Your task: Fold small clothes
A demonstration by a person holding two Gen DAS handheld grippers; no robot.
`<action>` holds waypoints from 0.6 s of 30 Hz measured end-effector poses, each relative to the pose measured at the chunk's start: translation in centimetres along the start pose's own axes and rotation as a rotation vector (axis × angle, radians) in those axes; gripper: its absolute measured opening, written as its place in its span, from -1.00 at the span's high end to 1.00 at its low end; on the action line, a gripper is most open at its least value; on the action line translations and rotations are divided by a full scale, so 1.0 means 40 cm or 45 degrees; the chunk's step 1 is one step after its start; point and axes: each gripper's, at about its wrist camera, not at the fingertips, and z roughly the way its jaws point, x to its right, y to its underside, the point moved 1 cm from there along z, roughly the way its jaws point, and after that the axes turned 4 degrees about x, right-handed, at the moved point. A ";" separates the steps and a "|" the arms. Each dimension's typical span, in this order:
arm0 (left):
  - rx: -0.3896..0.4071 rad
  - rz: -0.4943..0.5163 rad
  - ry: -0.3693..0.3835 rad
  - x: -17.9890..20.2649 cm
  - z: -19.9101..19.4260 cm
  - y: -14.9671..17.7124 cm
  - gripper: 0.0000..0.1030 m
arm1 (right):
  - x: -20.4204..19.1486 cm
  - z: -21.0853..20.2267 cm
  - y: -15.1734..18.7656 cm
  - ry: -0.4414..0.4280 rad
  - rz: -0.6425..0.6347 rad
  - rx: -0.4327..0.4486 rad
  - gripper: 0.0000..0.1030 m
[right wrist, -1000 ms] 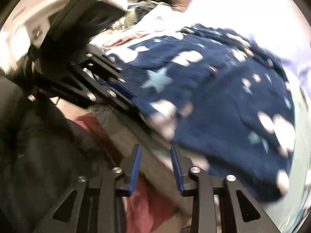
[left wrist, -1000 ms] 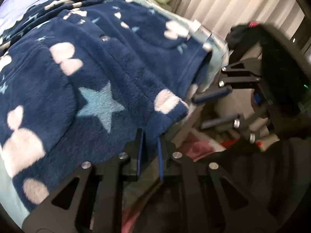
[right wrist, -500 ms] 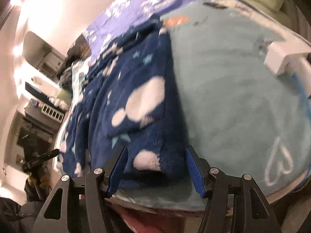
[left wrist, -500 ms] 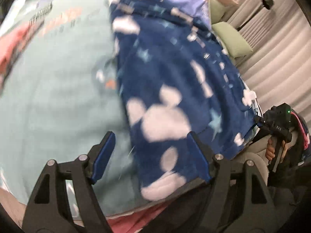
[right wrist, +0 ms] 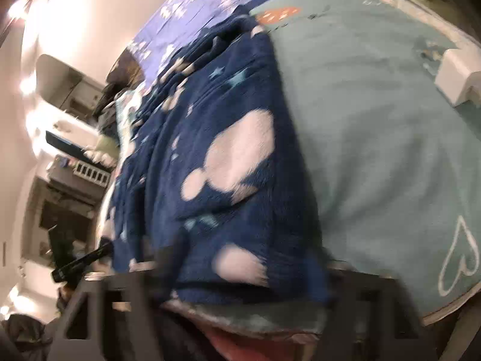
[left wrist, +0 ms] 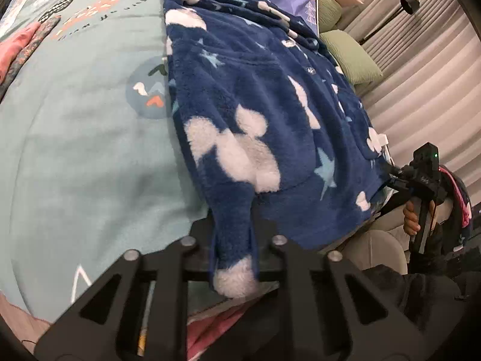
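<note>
At the bed's near edge, both tongs have just closed: left tongs (left wrist: 233,258) and right tongs (right wrist: 240,282) each clamp the navy fleece star-and-cloud garment (left wrist: 258,105).

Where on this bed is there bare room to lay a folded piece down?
The widest free patch is the teal bedspread beside the navy fleece garment, between it and the pink and dark clothes at the bed's edge. On the garment's other side, more bare teal runs to the white box. The near edge is crowded: both grippers work on the garment's hem.
</note>
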 end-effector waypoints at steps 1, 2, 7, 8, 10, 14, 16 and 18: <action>0.011 -0.003 0.006 0.006 -0.006 -0.006 0.71 | 0.001 0.001 -0.003 -0.025 0.021 -0.022 0.72; 0.032 0.001 0.022 0.014 -0.022 -0.015 0.73 | 0.002 -0.007 -0.007 -0.053 0.040 -0.004 0.72; 0.175 0.091 0.072 0.075 -0.105 -0.075 0.75 | -0.031 -0.061 -0.048 -0.244 0.029 0.107 0.75; 0.216 0.114 0.085 0.091 -0.130 -0.097 0.75 | -0.036 -0.071 -0.058 -0.271 0.032 0.126 0.75; 0.274 0.151 0.111 0.112 -0.161 -0.129 0.75 | -0.053 -0.091 -0.085 -0.320 0.031 0.167 0.75; 0.370 0.239 0.146 0.161 -0.201 -0.216 0.75 | -0.106 -0.122 -0.162 -0.417 -0.003 0.240 0.75; 0.418 0.277 0.152 0.176 -0.213 -0.263 0.75 | -0.140 -0.138 -0.215 -0.462 -0.032 0.292 0.75; 0.499 0.326 0.132 0.184 -0.229 -0.338 0.75 | -0.174 -0.154 -0.270 -0.496 -0.064 0.345 0.75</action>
